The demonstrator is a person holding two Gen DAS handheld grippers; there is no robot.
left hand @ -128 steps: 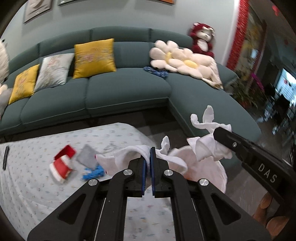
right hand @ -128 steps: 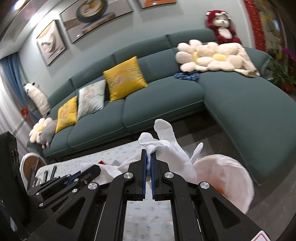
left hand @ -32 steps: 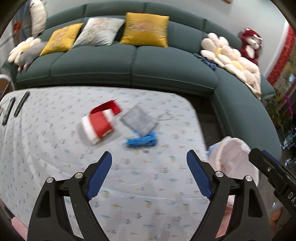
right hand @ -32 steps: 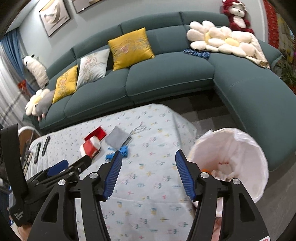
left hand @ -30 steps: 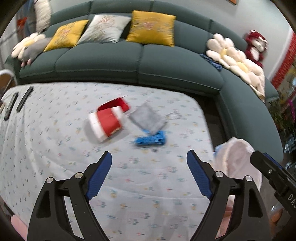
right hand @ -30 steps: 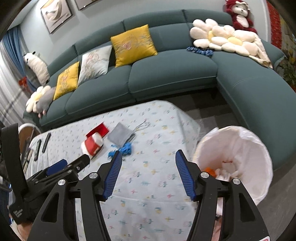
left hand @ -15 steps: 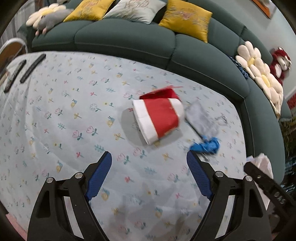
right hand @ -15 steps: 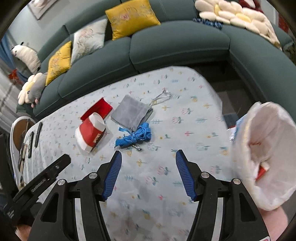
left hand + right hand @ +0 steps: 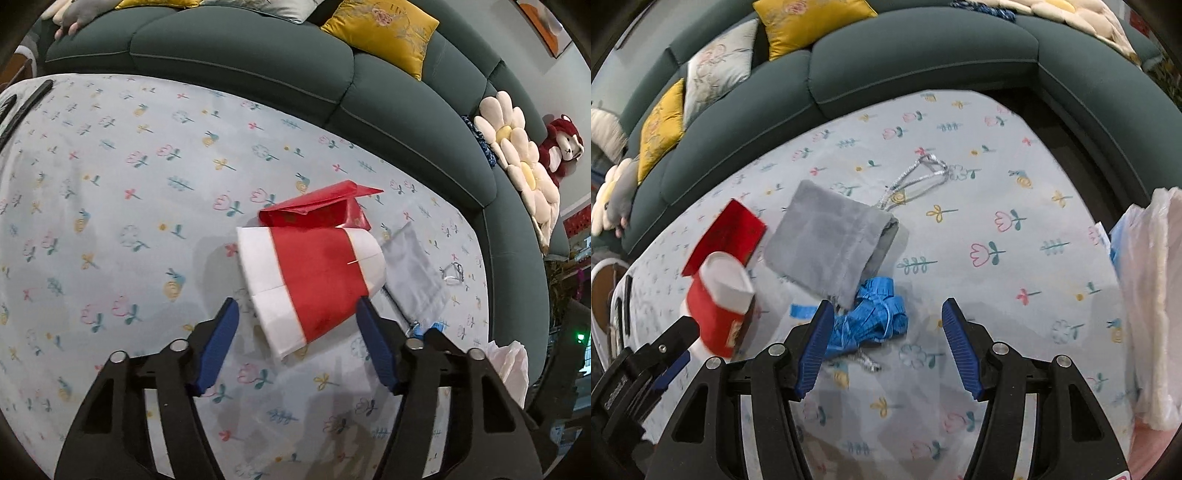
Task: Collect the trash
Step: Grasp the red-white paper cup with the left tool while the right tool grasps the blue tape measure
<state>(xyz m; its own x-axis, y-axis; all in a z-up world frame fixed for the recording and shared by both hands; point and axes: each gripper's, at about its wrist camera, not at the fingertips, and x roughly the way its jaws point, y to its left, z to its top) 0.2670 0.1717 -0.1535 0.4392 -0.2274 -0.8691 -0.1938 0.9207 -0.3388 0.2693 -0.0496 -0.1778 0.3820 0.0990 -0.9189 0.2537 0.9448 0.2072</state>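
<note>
A red and white paper cup (image 9: 310, 284) lies on its side on the flowered tablecloth (image 9: 110, 184). My left gripper (image 9: 297, 306) hangs over it, its jaws closing with the cup between the blue pads, which stand just off its sides. A flat red packet (image 9: 317, 212) sits behind the cup. In the right wrist view a blue shredded bundle (image 9: 871, 321) lies between the fingers of my open right gripper (image 9: 886, 308), close to the left pad. A grey pouch (image 9: 831, 240) with a silver cord (image 9: 919, 177) lies just beyond it.
A bin lined with a white bag (image 9: 1152, 295) stands off the table's right end. A dark green sofa (image 9: 240, 55) with cushions curves around the far side. Black remotes (image 9: 26, 107) lie at the table's far left.
Both grippers let go of the white bag, then sank towards the table. The left one now straddles the cup with narrower jaws; the right one has come over the blue bundle.
</note>
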